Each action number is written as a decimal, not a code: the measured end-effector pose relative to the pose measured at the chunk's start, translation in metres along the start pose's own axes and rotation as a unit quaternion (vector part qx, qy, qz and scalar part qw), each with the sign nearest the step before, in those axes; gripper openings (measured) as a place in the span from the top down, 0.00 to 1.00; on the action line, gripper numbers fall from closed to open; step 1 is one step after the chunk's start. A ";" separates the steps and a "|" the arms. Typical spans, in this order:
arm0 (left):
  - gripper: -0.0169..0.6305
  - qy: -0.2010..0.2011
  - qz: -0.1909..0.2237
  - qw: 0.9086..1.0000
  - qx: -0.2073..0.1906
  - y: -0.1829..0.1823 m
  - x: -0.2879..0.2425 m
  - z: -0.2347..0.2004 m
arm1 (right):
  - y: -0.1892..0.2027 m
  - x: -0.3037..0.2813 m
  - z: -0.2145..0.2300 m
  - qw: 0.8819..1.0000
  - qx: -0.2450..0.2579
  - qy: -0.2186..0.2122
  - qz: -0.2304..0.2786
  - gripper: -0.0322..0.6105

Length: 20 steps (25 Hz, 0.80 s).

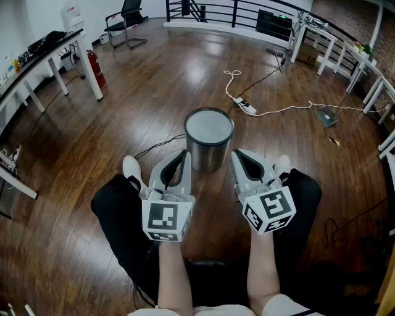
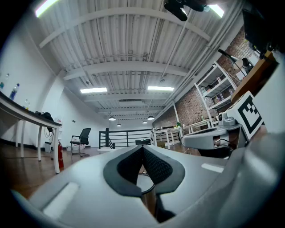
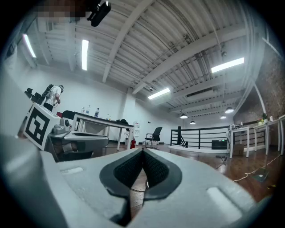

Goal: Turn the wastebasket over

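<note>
A round steel wastebasket (image 1: pixel 209 139) stands on the wooden floor just ahead of the person's feet; its top face looks pale grey inside a dark rim. My left gripper (image 1: pixel 183 155) is held close to its left side and my right gripper (image 1: pixel 238 154) close to its right side. I cannot tell whether either touches it. Both are shut with nothing between the pads. In the left gripper view the closed left gripper (image 2: pixel 143 149) points level, and part of the wastebasket (image 2: pixel 148 190) shows below the tips. The right gripper (image 3: pixel 142 154) is likewise closed in its own view.
A power strip (image 1: pixel 249 109) with white cable lies on the floor behind the basket. A fire extinguisher (image 1: pixel 94 66) stands by a white table (image 1: pixel 55 50) at left. More tables (image 1: pixel 336 46) line the right, with an office chair (image 1: pixel 126 21) and a black railing (image 1: pixel 234 11) at the back.
</note>
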<state>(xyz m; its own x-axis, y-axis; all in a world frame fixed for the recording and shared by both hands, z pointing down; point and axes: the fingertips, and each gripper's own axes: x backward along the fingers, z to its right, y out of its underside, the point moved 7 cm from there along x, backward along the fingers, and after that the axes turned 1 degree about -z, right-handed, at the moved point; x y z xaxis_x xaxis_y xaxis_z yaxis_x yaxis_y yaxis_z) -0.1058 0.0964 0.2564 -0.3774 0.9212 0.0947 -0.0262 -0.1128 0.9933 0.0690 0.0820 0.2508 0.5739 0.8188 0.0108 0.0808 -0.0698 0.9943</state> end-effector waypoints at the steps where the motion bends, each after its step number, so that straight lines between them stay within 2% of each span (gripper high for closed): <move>1: 0.95 0.000 -0.002 1.000 0.000 0.003 -0.011 -0.005 | 0.005 -0.009 0.006 1.000 -0.005 -0.001 -0.004 0.96; 7: 0.95 -0.005 -0.011 1.000 0.016 0.024 -0.078 -0.034 | 0.026 -0.066 0.040 0.999 -0.006 -0.015 -0.038 0.96; 15: 0.95 -0.013 -0.010 1.000 0.011 0.027 -0.165 -0.078 | 0.025 -0.141 0.098 0.999 0.002 -0.015 -0.049 0.96; 20: 0.95 -0.025 -0.004 1.000 -0.004 0.031 -0.211 -0.107 | 0.033 -0.201 0.119 0.996 0.008 -0.055 -0.069 0.96</move>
<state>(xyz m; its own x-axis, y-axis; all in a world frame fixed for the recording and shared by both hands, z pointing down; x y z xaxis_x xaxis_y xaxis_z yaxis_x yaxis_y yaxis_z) -0.1257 -0.1413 0.2602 -0.3308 0.9393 0.0908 -0.0366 -0.1089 0.9934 0.0532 -0.1531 0.2692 0.6427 0.7535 -0.1387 0.1778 0.0294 0.9836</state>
